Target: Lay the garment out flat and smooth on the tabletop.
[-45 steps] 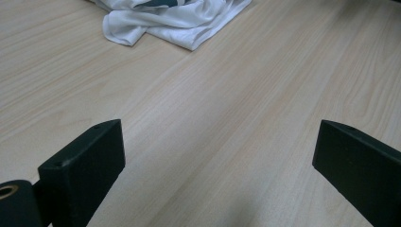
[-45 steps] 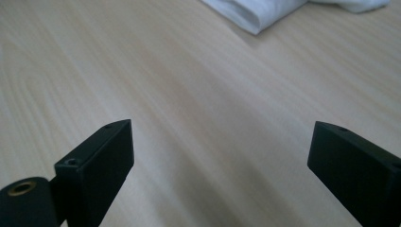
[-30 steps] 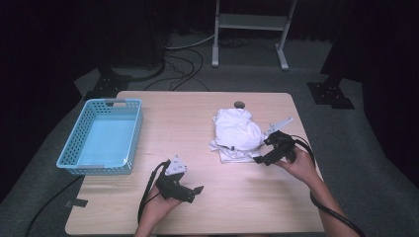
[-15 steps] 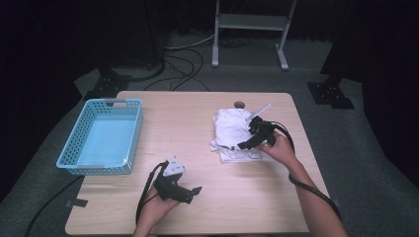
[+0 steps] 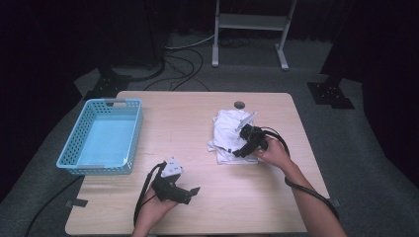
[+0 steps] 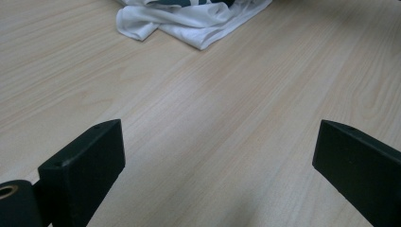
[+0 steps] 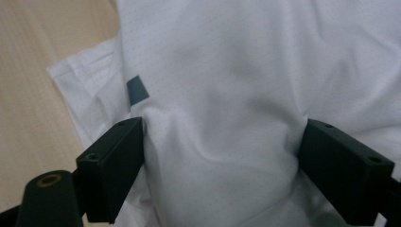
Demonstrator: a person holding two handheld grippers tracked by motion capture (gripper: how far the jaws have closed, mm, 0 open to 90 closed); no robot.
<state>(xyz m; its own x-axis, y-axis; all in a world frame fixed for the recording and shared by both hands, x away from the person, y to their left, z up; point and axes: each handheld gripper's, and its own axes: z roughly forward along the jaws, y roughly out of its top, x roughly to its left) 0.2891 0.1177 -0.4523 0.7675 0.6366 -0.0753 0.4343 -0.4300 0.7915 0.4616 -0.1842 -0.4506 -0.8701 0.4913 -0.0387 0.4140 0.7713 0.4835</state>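
A crumpled white garment point(image 5: 226, 131) lies on the right half of the wooden table point(image 5: 183, 123). My right gripper point(image 5: 239, 151) is pushed down into its near edge. In the right gripper view its jaws straddle a raised fold of the white garment point(image 7: 227, 71) at the right gripper point(image 7: 220, 161); they have just been closing, stand wide, and the cloth touches both pads without being pinched. A small blue-grey label point(image 7: 137, 90) shows on the cloth. My left gripper point(image 5: 190, 194) rests near the front edge, open over bare wood point(image 6: 217, 161), with the garment point(image 6: 189, 19) farther off.
A light blue plastic basket point(image 5: 74, 160) stands at the table's left edge with nothing in it. A small dark round hole point(image 5: 239, 104) sits near the far edge behind the garment. Cables trail from both grippers. Stands and cables lie on the dark floor beyond.
My right hand has moved left and down from the garment's right side onto its near edge, its jaws now around a fold. The left hand has stayed in place.
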